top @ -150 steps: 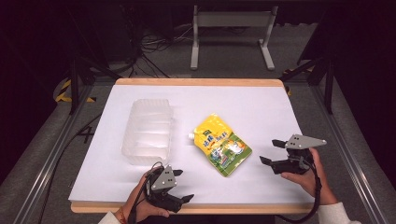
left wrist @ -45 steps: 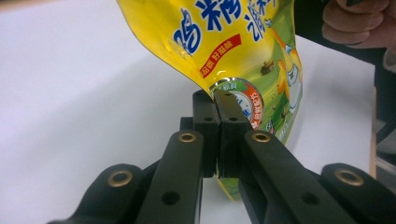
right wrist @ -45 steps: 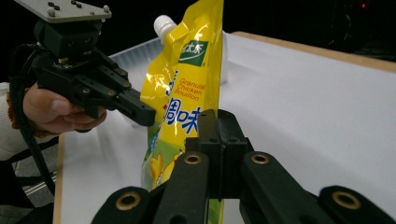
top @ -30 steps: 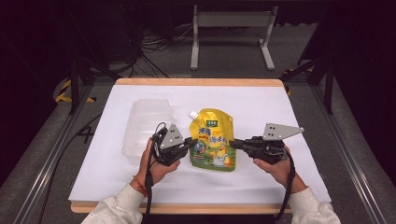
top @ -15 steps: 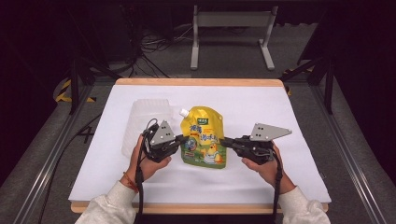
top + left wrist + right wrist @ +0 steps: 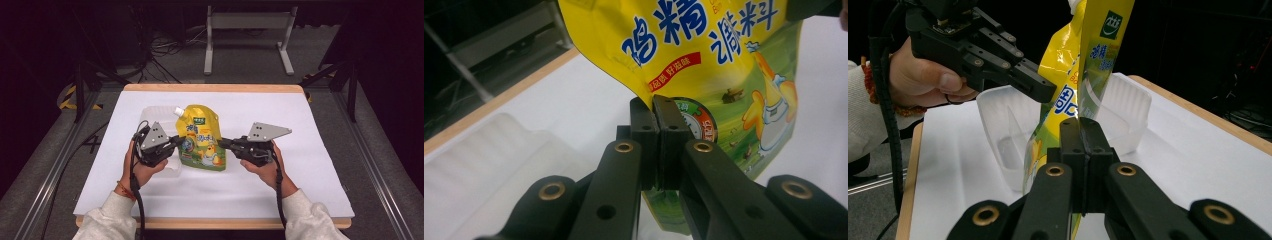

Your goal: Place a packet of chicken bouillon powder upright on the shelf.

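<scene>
Slippage is the main hazard at this moment. The yellow spouted pouch (image 6: 201, 136) is held upright above the white tabletop (image 6: 310, 150), near its centre, with the clear plastic tray (image 6: 150, 116) just behind and to its left. The left tool (image 6: 172, 144) is closed on the pouch's left edge; the left gripper view shows both jaws pinched together on the thin film (image 6: 684, 107). The right tool (image 6: 223, 143) is closed on the right edge, jaws clamped on the seam in the right gripper view (image 6: 1083, 145).

Both grips take only a narrow strip of glossy film. If the hands pull apart or move unevenly, an edge may slide out and the pouch would swing or drop. The contents probably sag low, so tilting could shift the weight suddenly. The tray appears light; a pouch lowered against its rim might push or tip it.
</scene>
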